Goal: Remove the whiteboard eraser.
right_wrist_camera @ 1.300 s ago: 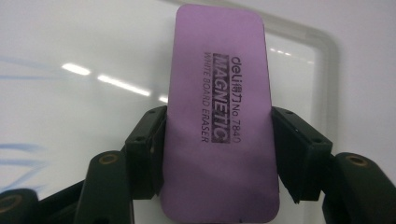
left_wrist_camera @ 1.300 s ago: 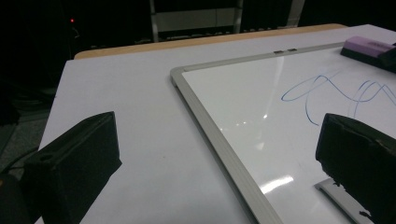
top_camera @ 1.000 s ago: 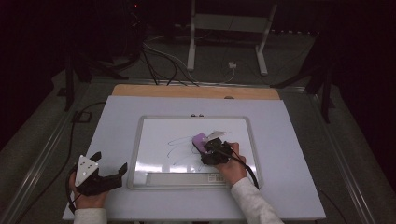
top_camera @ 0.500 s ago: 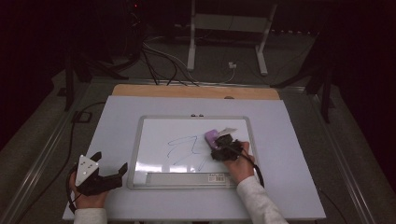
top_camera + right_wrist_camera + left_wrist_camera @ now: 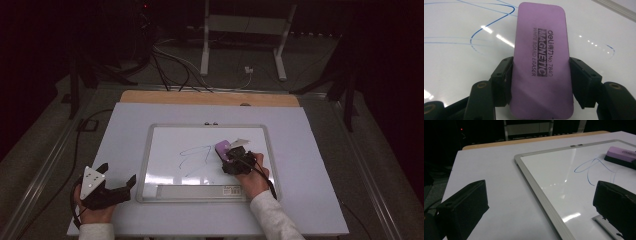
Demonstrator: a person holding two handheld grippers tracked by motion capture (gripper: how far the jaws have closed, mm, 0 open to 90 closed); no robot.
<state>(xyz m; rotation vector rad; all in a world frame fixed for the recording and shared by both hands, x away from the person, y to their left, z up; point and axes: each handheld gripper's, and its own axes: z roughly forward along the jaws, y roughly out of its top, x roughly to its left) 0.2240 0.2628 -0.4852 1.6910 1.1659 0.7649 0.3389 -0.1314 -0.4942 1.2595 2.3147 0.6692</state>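
Nearest the person, the left gripper (image 5: 117, 187) rests on the white table (image 5: 310, 165) just off the whiteboard's (image 5: 165, 150) left edge, its jaws spread wide with nothing between them. Farther in, the right gripper (image 5: 231, 159) clamps the purple magnetic eraser (image 5: 540, 60) by its long sides, flat on the board at the right end of the blue scribble (image 5: 195, 155). The likeliest trouble, as I judge it, is the board sliding under the wiping strokes, since the idle gripper is not pressing on its frame. The eraser could also twist in the grip, because the pads catch only its near half, and a tilted eraser would smear or skip lines, leaving faint strokes farther left.
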